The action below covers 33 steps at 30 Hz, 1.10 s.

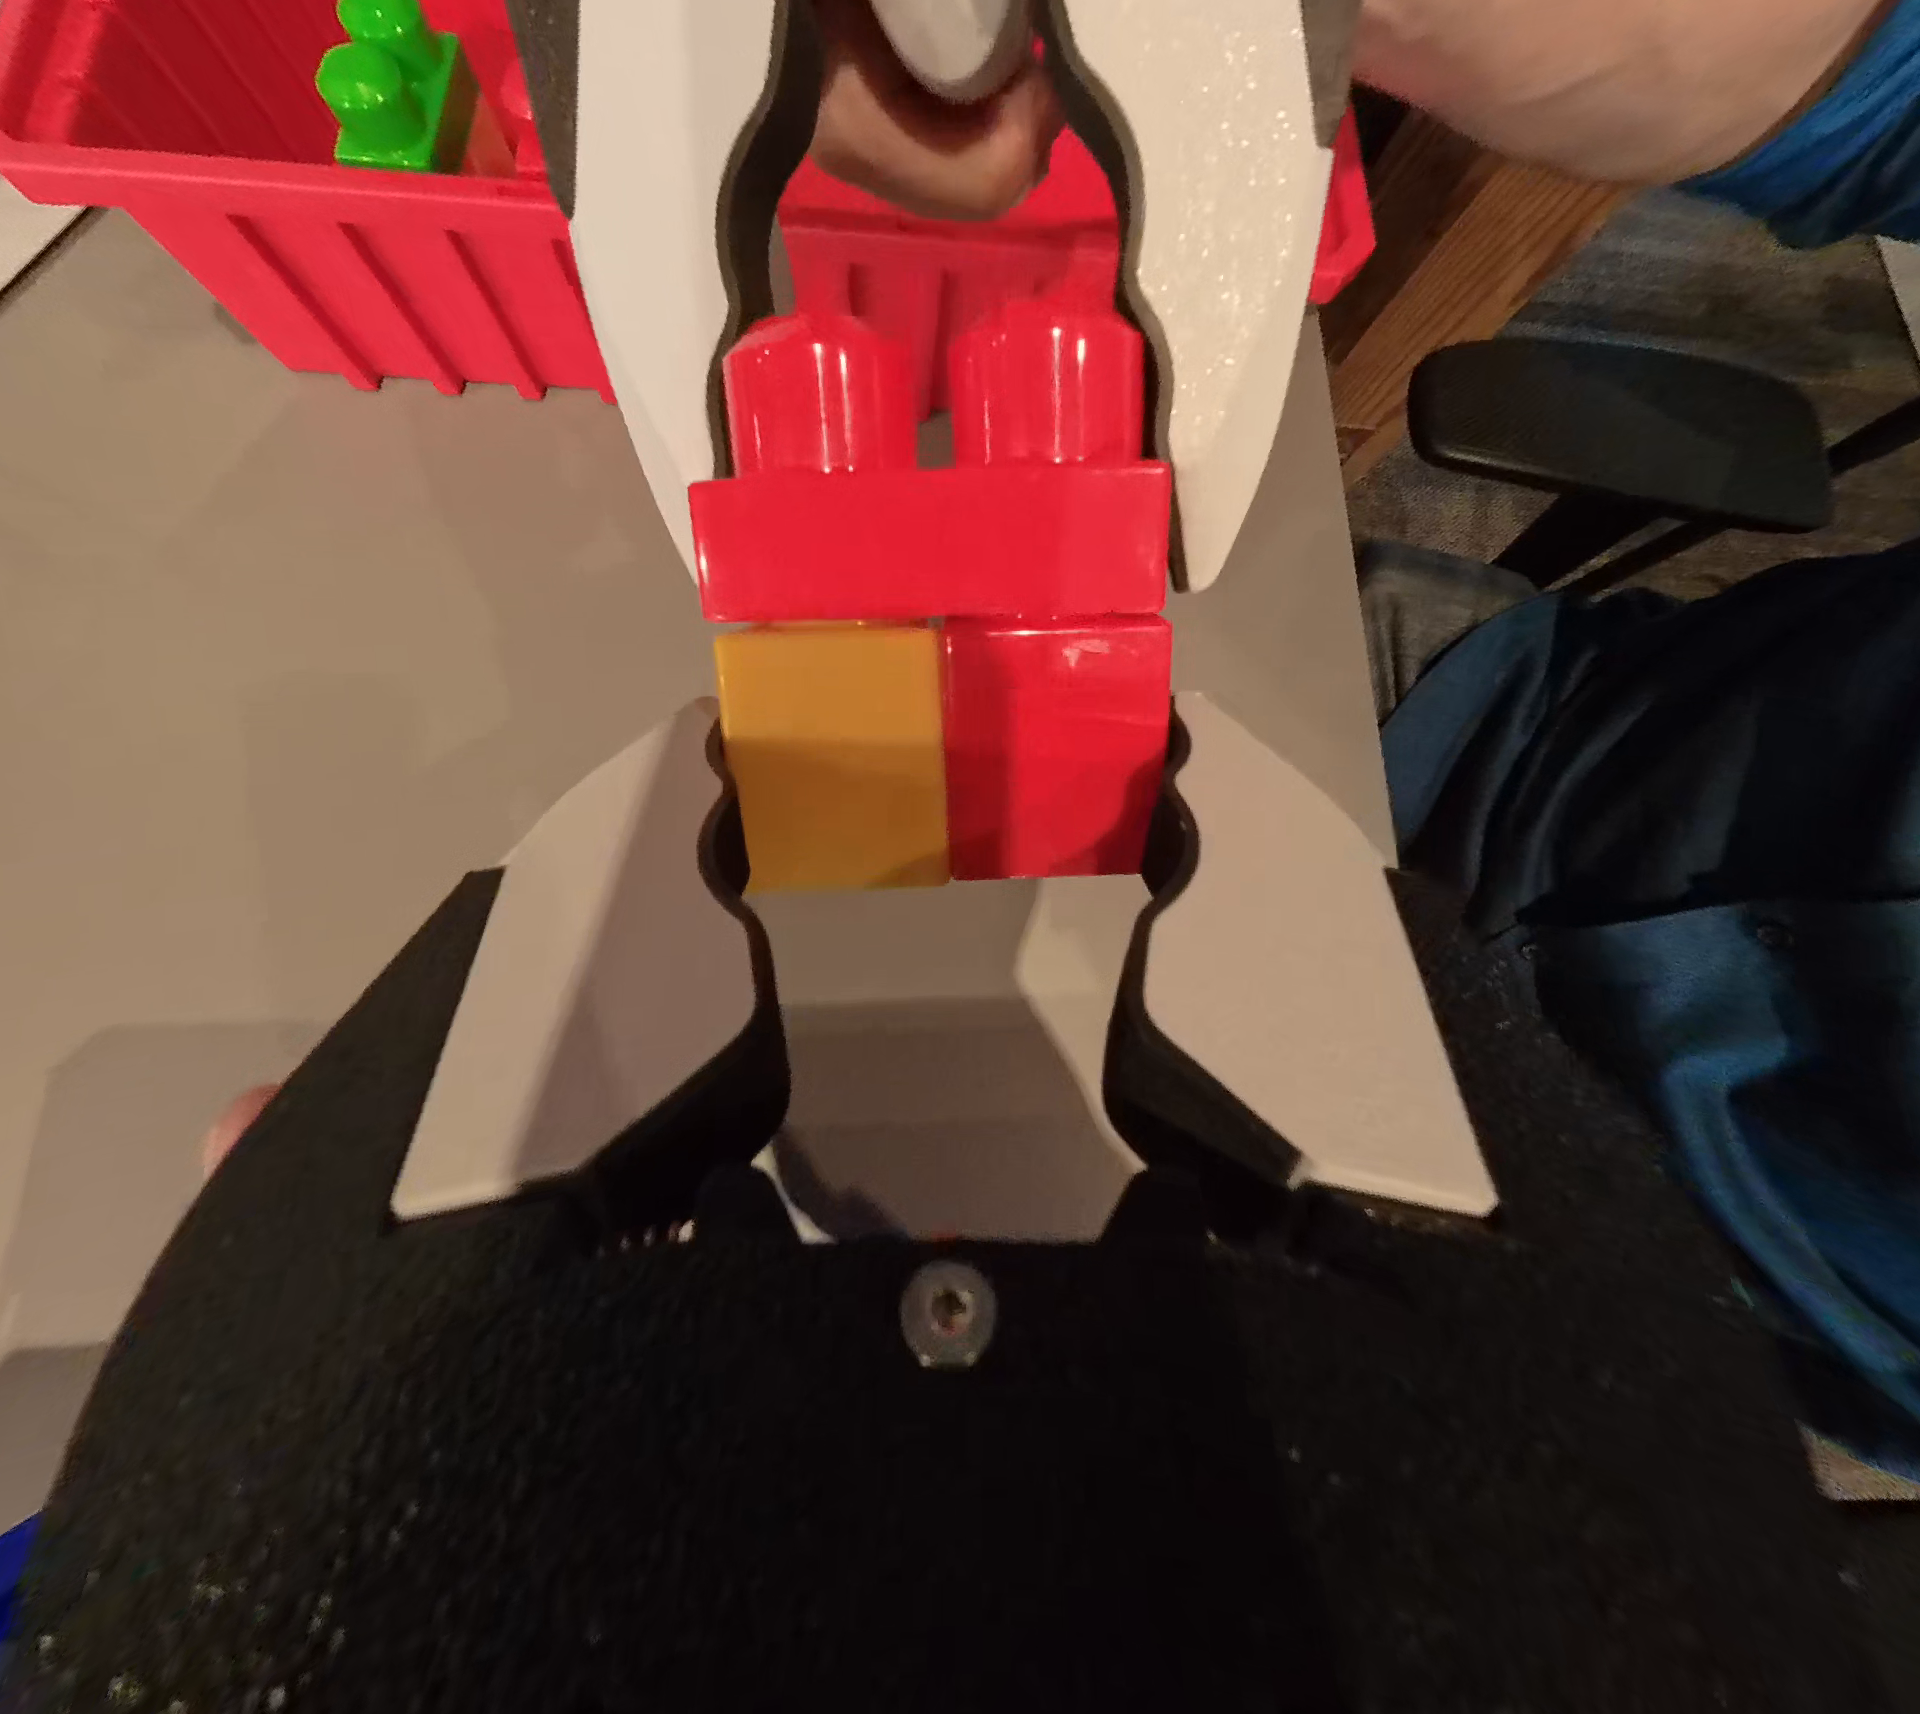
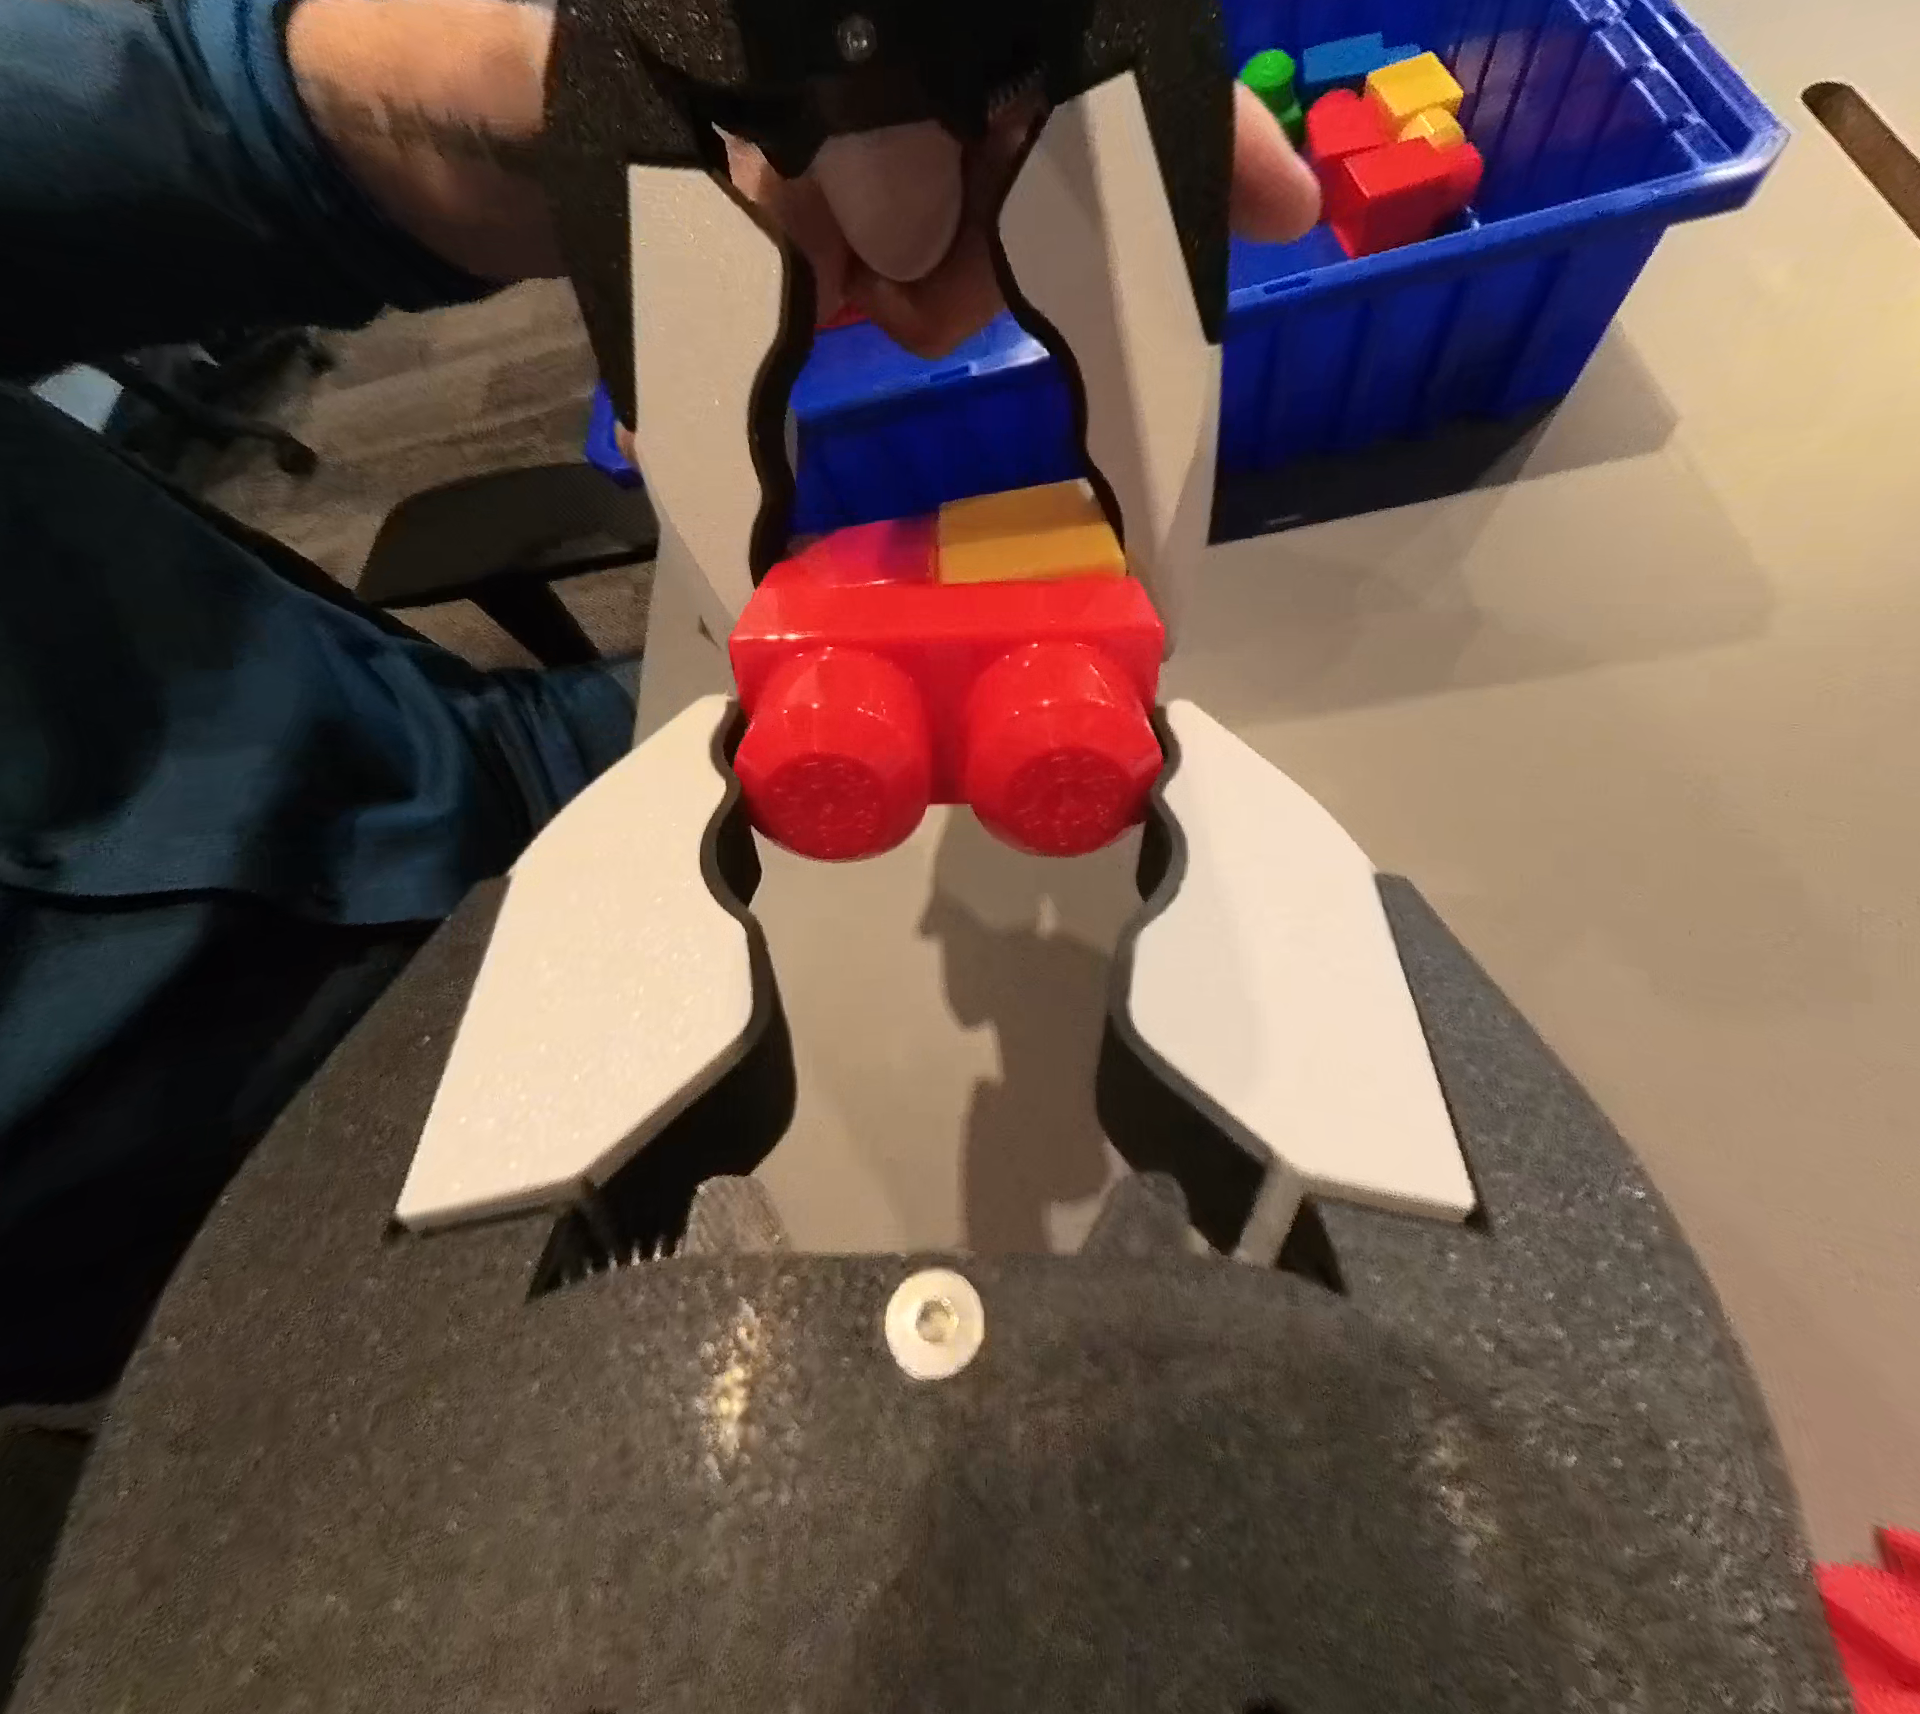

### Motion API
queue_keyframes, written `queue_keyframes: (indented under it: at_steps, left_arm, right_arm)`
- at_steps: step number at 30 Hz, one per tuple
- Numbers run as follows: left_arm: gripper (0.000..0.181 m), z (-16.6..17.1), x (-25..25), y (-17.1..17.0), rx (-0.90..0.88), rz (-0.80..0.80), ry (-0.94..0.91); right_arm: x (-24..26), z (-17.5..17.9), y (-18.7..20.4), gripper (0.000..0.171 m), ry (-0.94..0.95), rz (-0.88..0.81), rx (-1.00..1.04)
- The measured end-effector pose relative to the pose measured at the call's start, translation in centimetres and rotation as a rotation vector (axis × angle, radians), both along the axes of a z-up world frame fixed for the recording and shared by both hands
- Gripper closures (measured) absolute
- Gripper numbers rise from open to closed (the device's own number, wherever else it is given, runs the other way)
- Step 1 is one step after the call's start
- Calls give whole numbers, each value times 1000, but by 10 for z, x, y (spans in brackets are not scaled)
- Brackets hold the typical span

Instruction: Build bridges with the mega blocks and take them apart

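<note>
The table (image 2: pixel 1558 833) carries a blue bin (image 2: pixel 1455 334) and a red bin (image 1: pixel 312 210), and the small block bridge is held above its surface between the two tongs. Taking the bridge as landmark: the blue bin stands beyond it in the right wrist view and holds loose blocks (image 2: pixel 1382 147) in red, yellow, green and blue; the red bin stands beyond it in the left wrist view and holds a green block (image 1: pixel 390 80) standing against its inner wall. The bridge consists of a red two-stud block (image 1: pixel 930 537) joined across a yellow block (image 1: pixel 836 755) and a red single block (image 1: pixel 1055 745), which sit side by side and touch. The left gripper (image 1: pixel 940 771) is clamped on the pair of single blocks, one finger against the yellow block's outer face, the other against the red one's. The right gripper (image 2: pixel 945 781) faces it from the opposite side and is clamped on the red two-stud block, its fingers pressed against the two studs. A person's bare forearm (image 1: pixel 1662 2) shows beyond the bridge in the left wrist view, and a chair armrest (image 1: pixel 1621 438) lies off the table edge beside it.
</note>
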State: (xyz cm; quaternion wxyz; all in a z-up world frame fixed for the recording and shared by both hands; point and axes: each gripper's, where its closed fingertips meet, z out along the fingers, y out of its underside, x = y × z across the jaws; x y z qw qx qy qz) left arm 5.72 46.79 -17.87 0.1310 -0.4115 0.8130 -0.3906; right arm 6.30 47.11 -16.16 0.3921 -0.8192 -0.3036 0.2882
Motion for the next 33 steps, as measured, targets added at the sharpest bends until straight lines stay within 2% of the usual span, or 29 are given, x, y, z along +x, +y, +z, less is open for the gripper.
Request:
queue_keyframes:
  at_steps: [6, 12, 21, 28, 30, 33]
  left_arm:
    - [106, -8, 0, 0, 26, -8, 4]
    - [106, -10, -1, -6, -24, -34, 10]
    - [106, -21, -3, -6, 75, -50, 55]
    - [106, -28, -1, -4, 70, -35, 74]
    - [106, -37, 1, 2, 119, -19, 93]
    - [106, -55, 0, 19, 248, 13, 140]
  right_arm:
    - [0, -8, -1, 98, -33, 12, -16]
    - [2, -10, -9, 98, -44, 46, -35]
    - [-1, -20, -10, 100, -100, 56, -57]
    - [1, -30, -6, 99, -100, 32, -72]
    - [10, -35, -6, 95, -145, 5, -95]
    - [19, -18, -10, 92, -115, -47, -47]
